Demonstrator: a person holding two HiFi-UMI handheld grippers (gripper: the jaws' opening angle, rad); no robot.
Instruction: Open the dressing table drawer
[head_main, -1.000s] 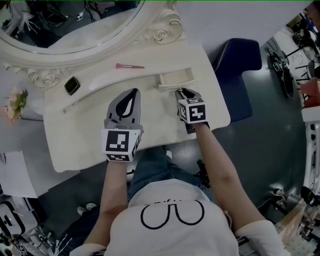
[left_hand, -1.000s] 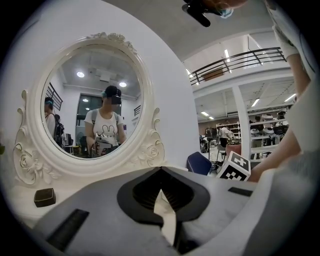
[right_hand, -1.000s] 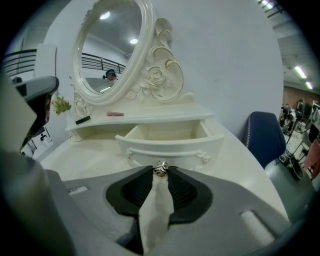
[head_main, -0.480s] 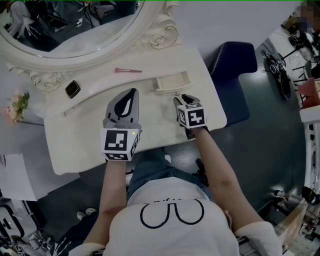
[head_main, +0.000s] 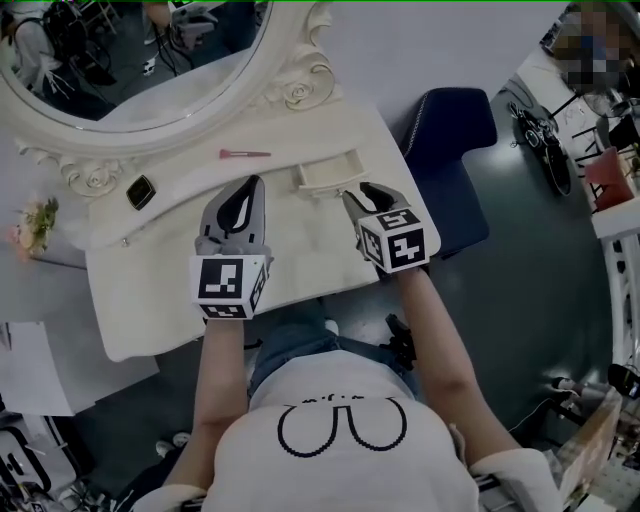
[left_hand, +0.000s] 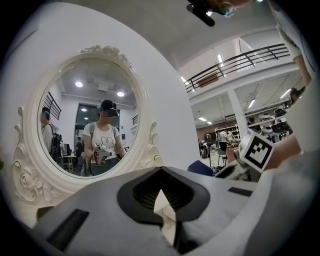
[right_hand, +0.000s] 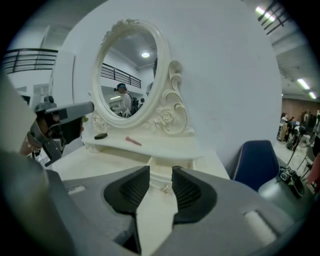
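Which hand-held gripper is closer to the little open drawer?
Right. The right hand-held gripper sits just in front of the drawer, jaws just opening, nothing between them. The left hand-held gripper is off to the drawer's left, over the tabletop.

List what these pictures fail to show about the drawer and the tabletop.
- Drawer contents: too small in the head view; in the right gripper view its own front wall hides the bottom.
- Small black item: too small to identify in any view.
- Drawer in the left gripper view: hidden below the left claw, which fills the lower frame.
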